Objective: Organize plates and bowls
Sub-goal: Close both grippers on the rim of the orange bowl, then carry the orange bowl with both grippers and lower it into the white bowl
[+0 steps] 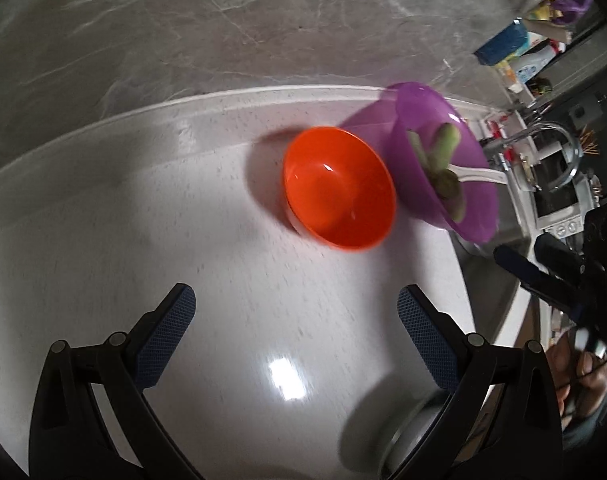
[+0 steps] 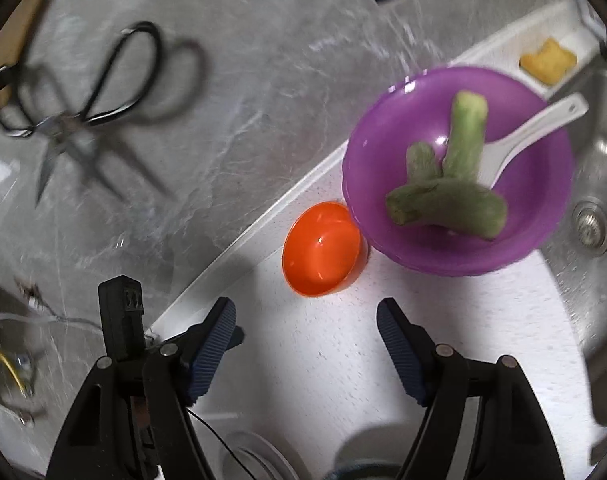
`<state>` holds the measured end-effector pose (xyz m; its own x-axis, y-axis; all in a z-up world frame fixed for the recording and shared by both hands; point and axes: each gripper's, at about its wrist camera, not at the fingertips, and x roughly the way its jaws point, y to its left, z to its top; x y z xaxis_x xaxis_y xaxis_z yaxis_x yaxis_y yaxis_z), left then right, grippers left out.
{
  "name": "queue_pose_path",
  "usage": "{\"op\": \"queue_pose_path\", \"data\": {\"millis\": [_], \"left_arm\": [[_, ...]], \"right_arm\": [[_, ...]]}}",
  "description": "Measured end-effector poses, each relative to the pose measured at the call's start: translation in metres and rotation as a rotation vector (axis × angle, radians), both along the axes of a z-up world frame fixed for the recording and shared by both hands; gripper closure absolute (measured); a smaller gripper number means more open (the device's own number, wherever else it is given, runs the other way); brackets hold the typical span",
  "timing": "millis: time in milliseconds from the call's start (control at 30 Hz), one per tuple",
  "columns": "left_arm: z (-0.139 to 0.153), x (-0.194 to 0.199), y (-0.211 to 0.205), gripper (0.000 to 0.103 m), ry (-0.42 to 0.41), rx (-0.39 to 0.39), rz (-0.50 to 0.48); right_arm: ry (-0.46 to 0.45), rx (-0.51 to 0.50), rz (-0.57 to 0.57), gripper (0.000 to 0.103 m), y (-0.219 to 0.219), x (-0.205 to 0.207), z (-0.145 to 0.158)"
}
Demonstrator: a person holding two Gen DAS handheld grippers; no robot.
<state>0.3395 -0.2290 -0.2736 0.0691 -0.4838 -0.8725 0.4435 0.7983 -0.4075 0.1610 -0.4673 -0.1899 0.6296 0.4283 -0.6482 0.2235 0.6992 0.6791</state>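
Both the left tool (image 1: 295, 332) and right tool (image 2: 305, 336) gape empty over bare speckled white tabletop (image 1: 123, 220), where a glossy round orange bowl (image 1: 339, 188) touches the purple bowl (image 1: 443, 160) by the sink edge.

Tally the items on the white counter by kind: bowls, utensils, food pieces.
Bowls: 2 (orange bowl, purple bowl)
Spoons: 1 (white spoon, in the purple one)
Green vegetable pieces: about 3, blurred
Total: about 6
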Motion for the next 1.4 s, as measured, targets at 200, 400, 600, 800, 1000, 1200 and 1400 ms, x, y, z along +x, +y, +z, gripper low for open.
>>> {"op": "queue_pose_path", "data": {"millis": [200, 400, 600, 800, 1000, 1200, 1400], "left_arm": [[-0.021, 0.028, -0.020, 0.002, -0.025, 0.007, -0.004], [-0.043, 0.040, -0.028, 0.013, -0.064, 0.051, 0.026], [-0.064, 0.052, -0.026, 0.029, -0.059, 0.060, 0.078], [-0.071, 0.056, -0.033, 0.037, -0.065, 0.059, 0.077], [-0.078, 0.059, -0.050, 0.060, -0.058, 0.061, 0.051], [-0.081, 0.052, -0.065, 0.086, -0.070, 0.067, 0.001], [-0.079, 0.047, -0.070, 0.089, -0.089, 0.088, -0.011]], "right_arm": [[0.068, 0.024, -0.023, 0.038, 0.006, 0.037, -0.025], [0.111, 0.001, -0.023, 0.045, 0.013, 0.064, -0.045], [0.164, -0.033, -0.034, 0.049, 0.016, 0.077, -0.065], [0.194, -0.105, -0.037, 0.057, 0.024, 0.088, -0.075], [0.213, -0.142, -0.043, 0.075, 0.036, 0.099, -0.080], [0.196, -0.169, -0.025, 0.090, 0.049, 0.103, -0.083], [0.185, -0.196, -0.007, 0.091, 0.062, 0.104, -0.081]]}}
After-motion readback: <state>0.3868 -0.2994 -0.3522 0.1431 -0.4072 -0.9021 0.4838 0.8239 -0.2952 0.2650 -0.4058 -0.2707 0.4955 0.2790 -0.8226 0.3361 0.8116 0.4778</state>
